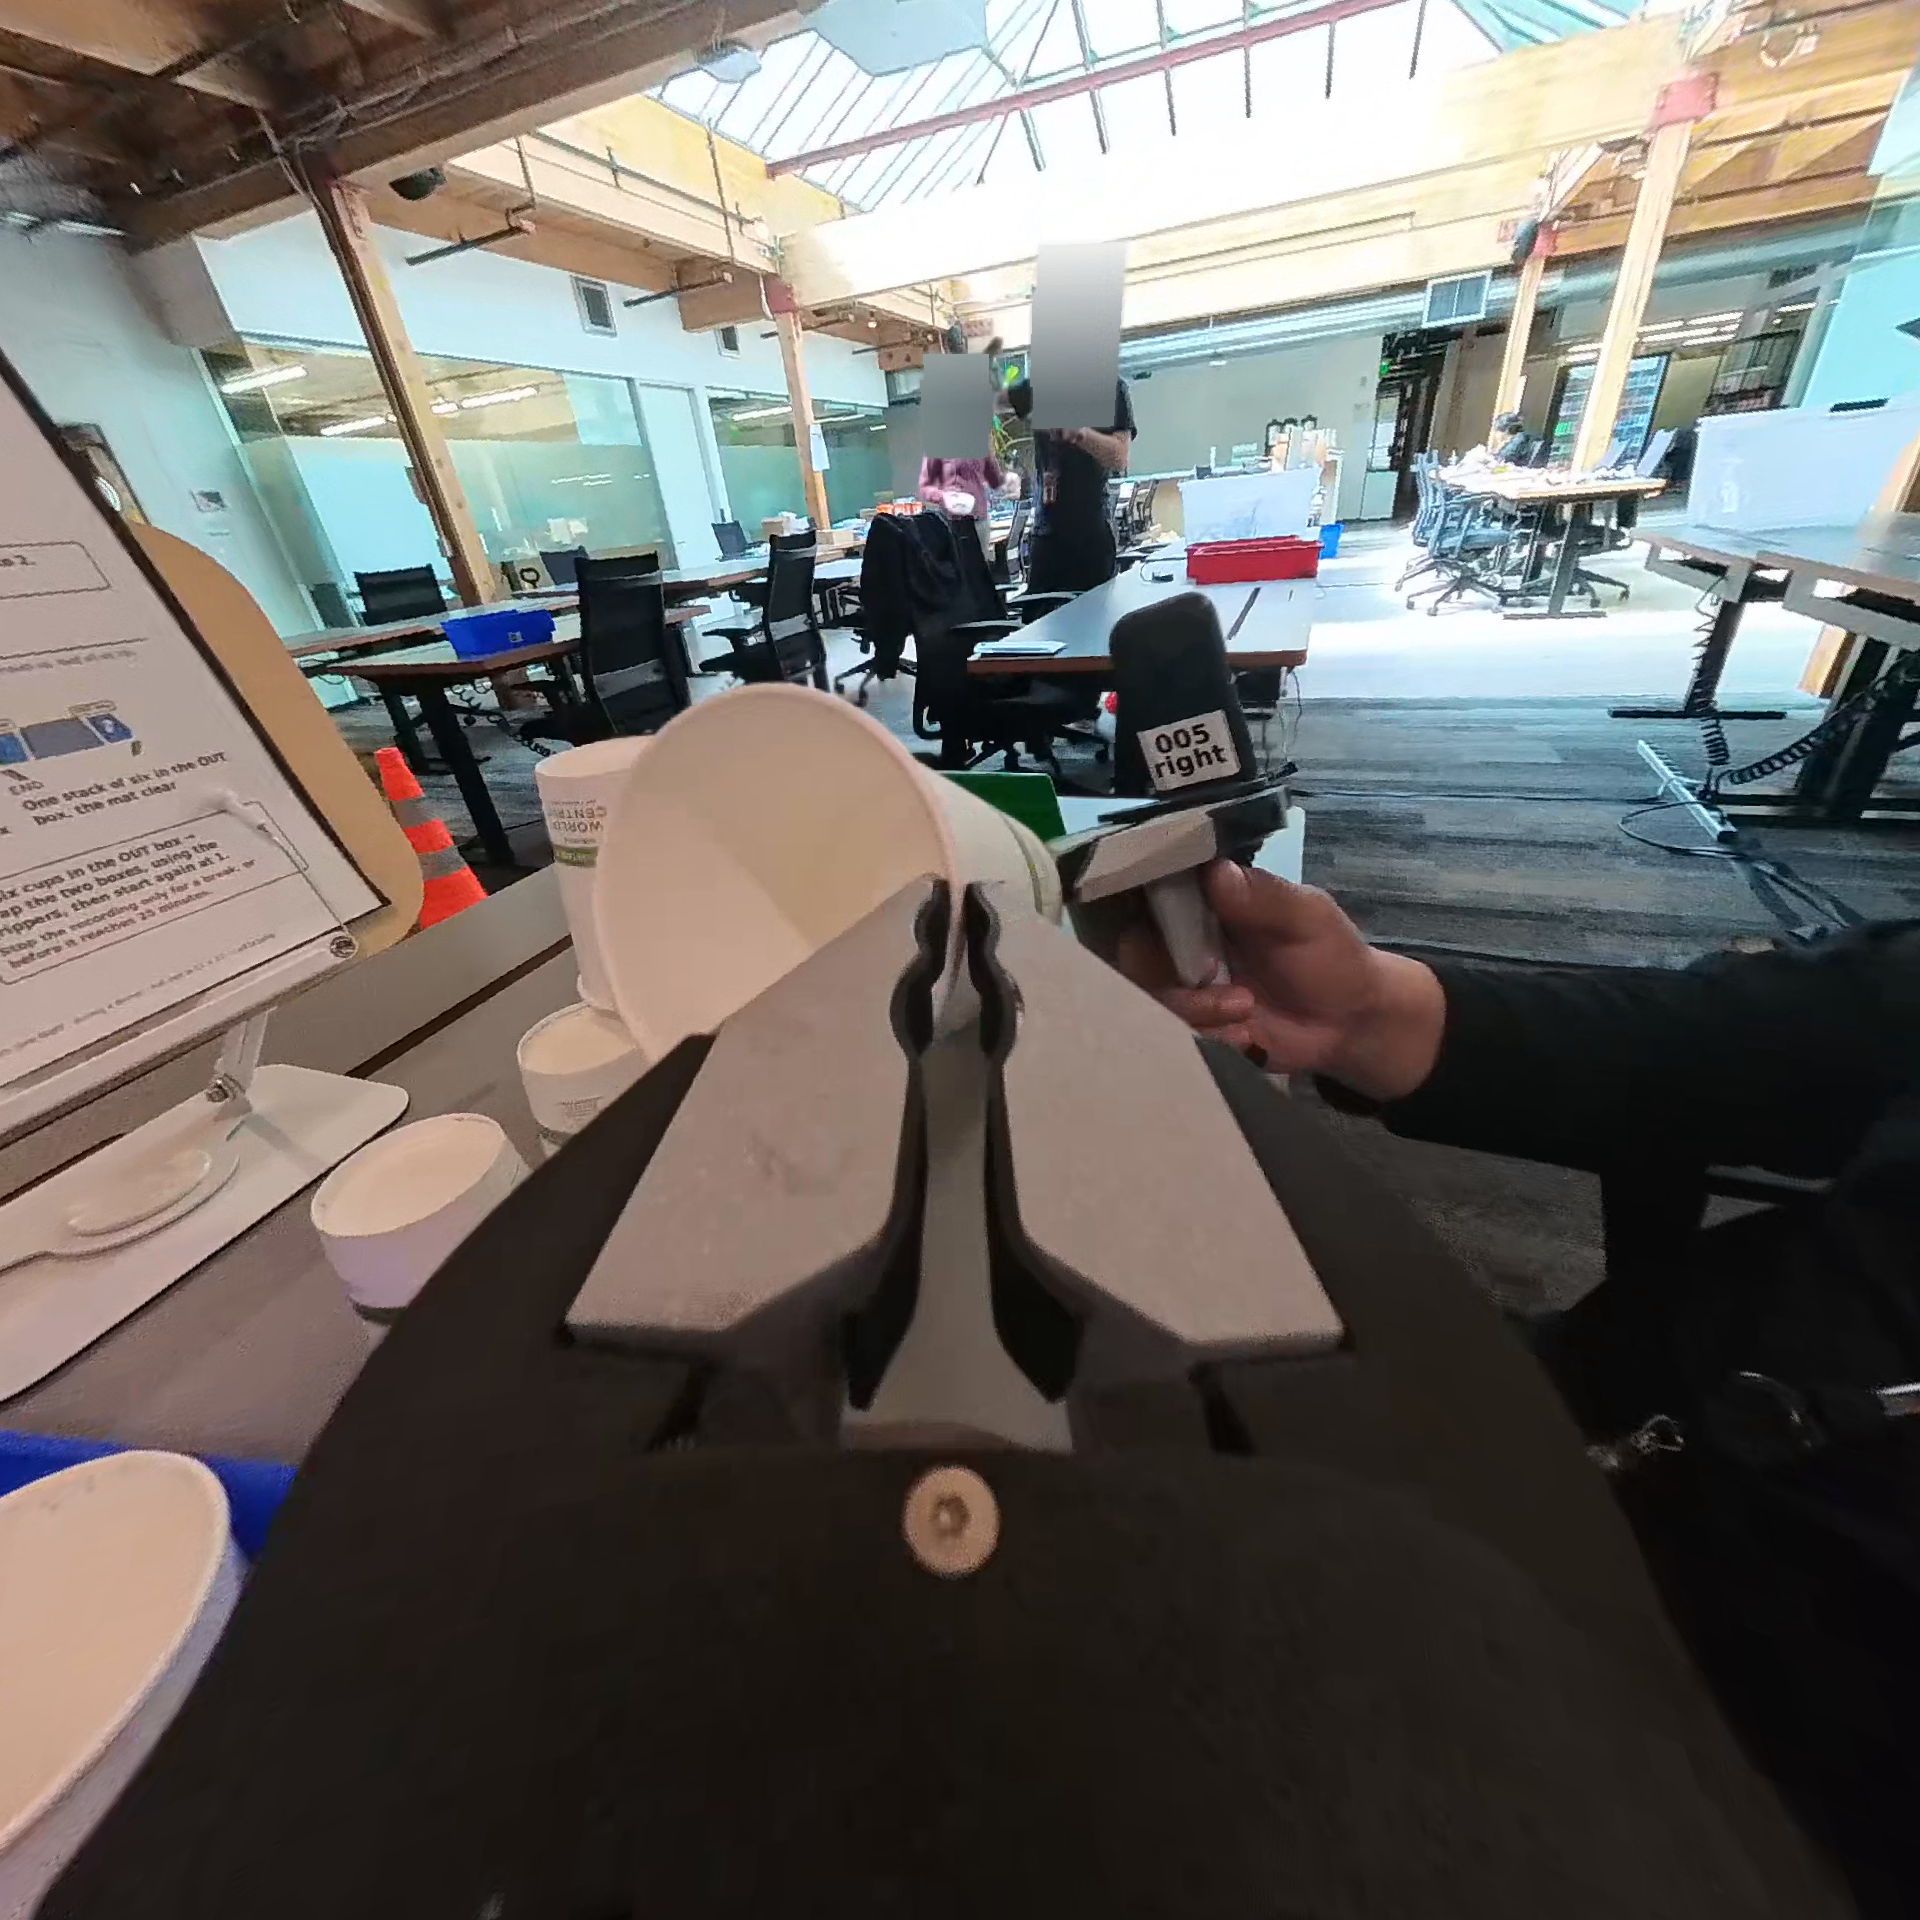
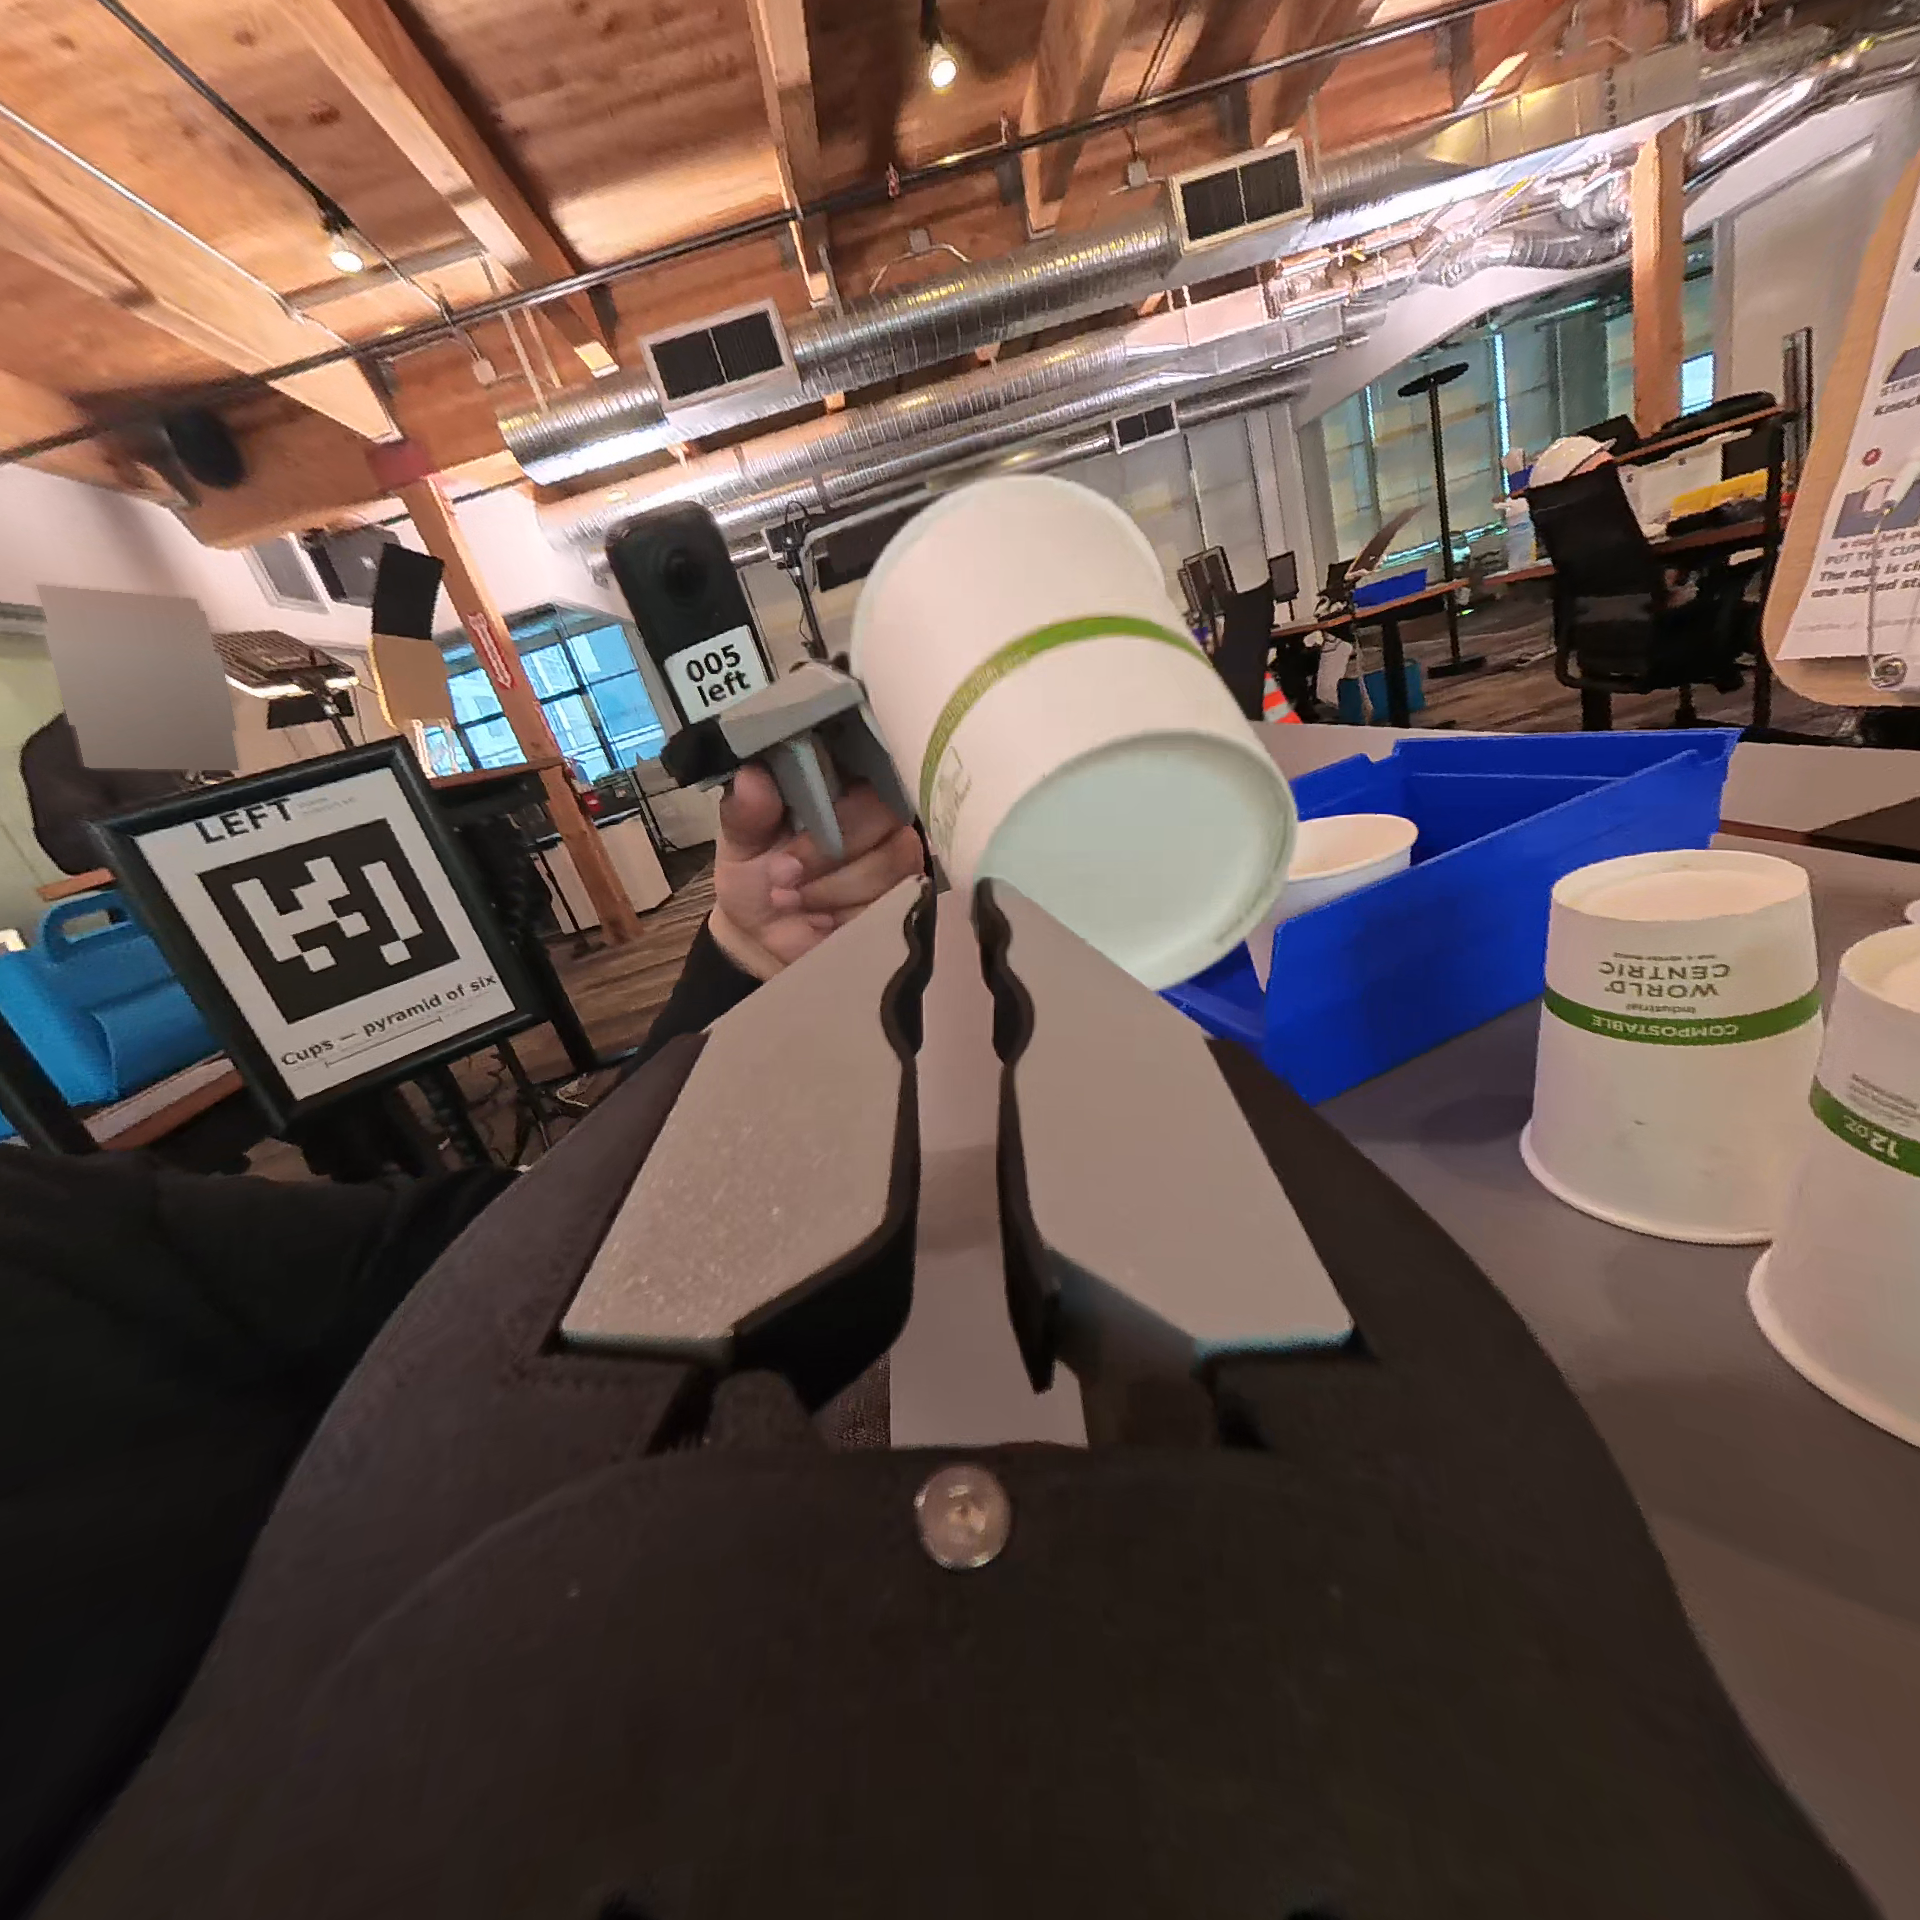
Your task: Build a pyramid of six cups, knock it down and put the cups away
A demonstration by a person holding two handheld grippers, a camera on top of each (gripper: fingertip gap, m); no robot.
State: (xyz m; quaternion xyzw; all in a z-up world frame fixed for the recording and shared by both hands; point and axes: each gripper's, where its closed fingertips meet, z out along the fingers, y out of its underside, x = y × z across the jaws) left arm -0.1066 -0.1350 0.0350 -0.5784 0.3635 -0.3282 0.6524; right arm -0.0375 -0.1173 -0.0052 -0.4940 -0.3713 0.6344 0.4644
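A white paper cup with a green band (image 1: 769, 862) (image 2: 1060, 727) is held tilted in the air between both grippers. My left gripper (image 1: 958, 920) is shut on the cup's wall at its open mouth. My right gripper (image 2: 954, 920) is shut on the rim of its base; it also shows in the left wrist view (image 1: 1132, 862). The left gripper shows behind the cup in the right wrist view (image 2: 800, 758). Upside-down cups stand on the grey table (image 1: 416, 1195) (image 1: 577, 821) (image 2: 1673, 1039) (image 2: 1860, 1195). Another cup (image 2: 1340, 852) (image 1: 94, 1621) lies in the blue bin (image 2: 1455, 935).
An instruction sheet on a white stand (image 1: 156, 779) is at the table's left, and also shows in the right wrist view (image 2: 1860, 416). An orange cone (image 1: 426, 831) stands beyond the table edge. A framed marker sign (image 2: 312, 914) stands off the table. People stand far back among desks. Some 9 cm of space lies between my two pairs of fingers.
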